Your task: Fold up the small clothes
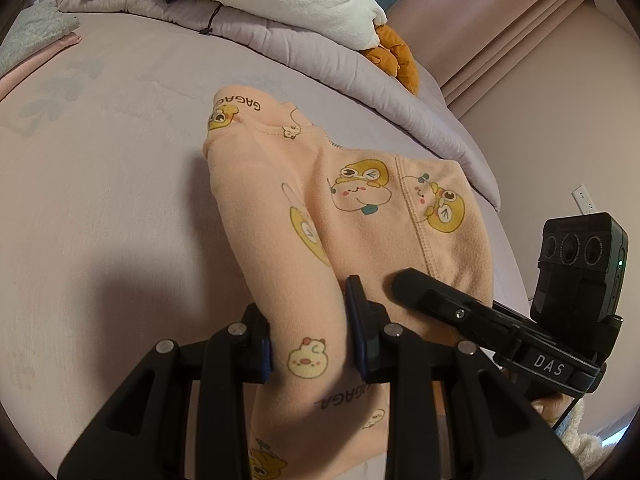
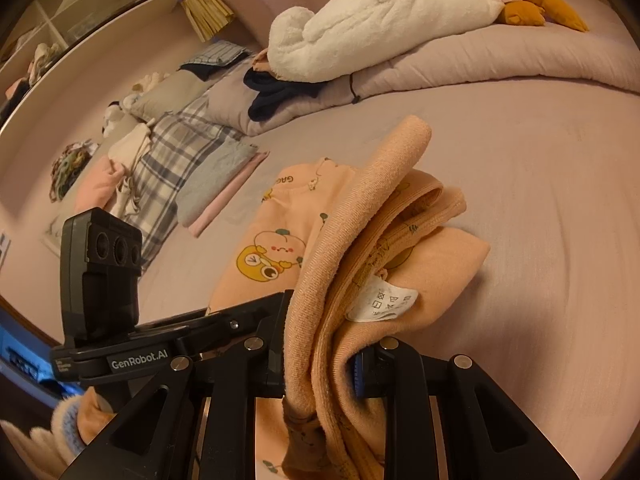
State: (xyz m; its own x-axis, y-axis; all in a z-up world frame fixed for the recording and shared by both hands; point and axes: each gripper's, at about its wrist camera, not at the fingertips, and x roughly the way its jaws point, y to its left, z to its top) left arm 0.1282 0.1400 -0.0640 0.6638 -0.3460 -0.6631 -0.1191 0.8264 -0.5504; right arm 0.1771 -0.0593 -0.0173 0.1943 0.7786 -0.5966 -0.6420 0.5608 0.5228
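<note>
A small peach garment [image 1: 352, 200] printed with cartoon frogs and chicks lies on the pale lilac bed sheet [image 1: 100, 168]. My left gripper [image 1: 310, 344] is shut on a bunched fold of it, the cloth pinched between the blue pads. In the left wrist view the right gripper [image 1: 424, 292] reaches onto the garment's near right edge. In the right wrist view my right gripper [image 2: 320, 364] is shut on a thick bundle of the peach garment [image 2: 360, 232], its ribbed hem standing up and a white care label [image 2: 384, 304] showing. The other gripper's camera block [image 2: 100, 268] sits at the left.
A rolled lilac duvet [image 1: 340, 52] with a white plush goose [image 2: 380, 20] and dark clothes [image 2: 276, 92] runs along the far side. Folded plaid and pink clothes [image 2: 176, 168] are stacked at the left, with shelves [image 2: 80, 12] behind.
</note>
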